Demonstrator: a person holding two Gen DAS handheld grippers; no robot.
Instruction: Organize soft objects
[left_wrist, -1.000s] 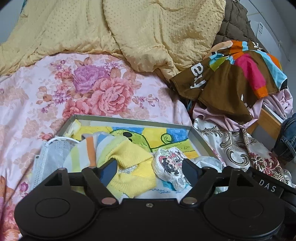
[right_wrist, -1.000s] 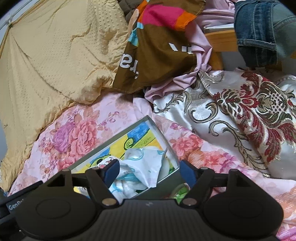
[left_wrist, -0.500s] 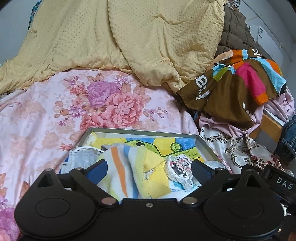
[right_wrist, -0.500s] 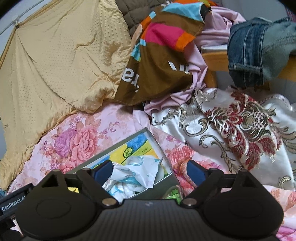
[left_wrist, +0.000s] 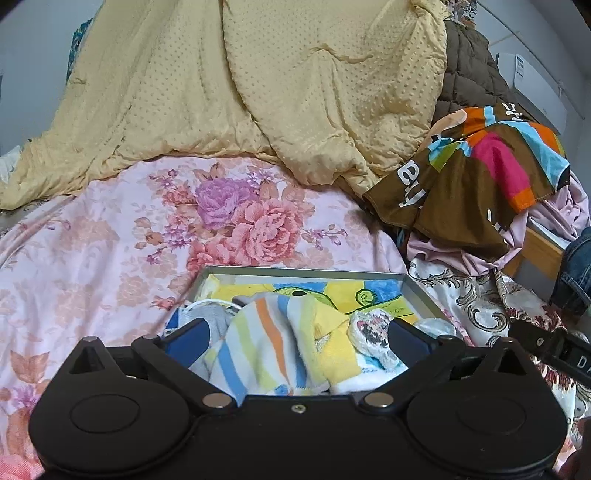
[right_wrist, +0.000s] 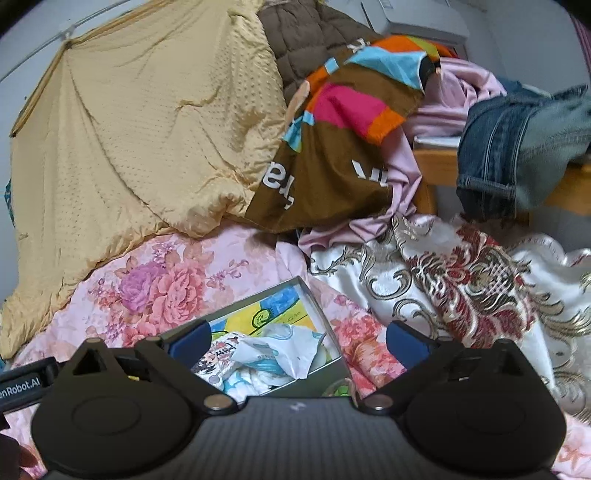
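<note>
1. left gripper: jaws spread wide, have just been opening, nothing pinched btwn them; it hangs above the box w/ the striped towel showing in the gap but not touched by the pads.
2. right gripper: also released, jaws have just been opening, wide apart, grasping nothing; crumpled white cloth lies below in the gap, apart from both fingers.
3. grey box sits on the pink floral bedsheet, its inner bottom printed w/ a yellow/blue/green cartoon.
4. in the box, left-wrist view: striped towel (orange, blue, green, yellow stripes) in the middle, a yellow cloth touching its right side, a small white cartoon-print item just beside that, a grey-white mesh thing at the left end.
5. right-wrist view: the white cloth fills the box's near right corner, partly over the cartoon-print piece.
6. behind the box: a big yellow dotted quilt heaped at the back of the bed.
7. right of it: brown multicolour shirt w/ white letters, draped over a lilac garment.
8. white-gold-red brocade fabric lies right of the box; jeans hang over a wooden rail at far right.
</note>
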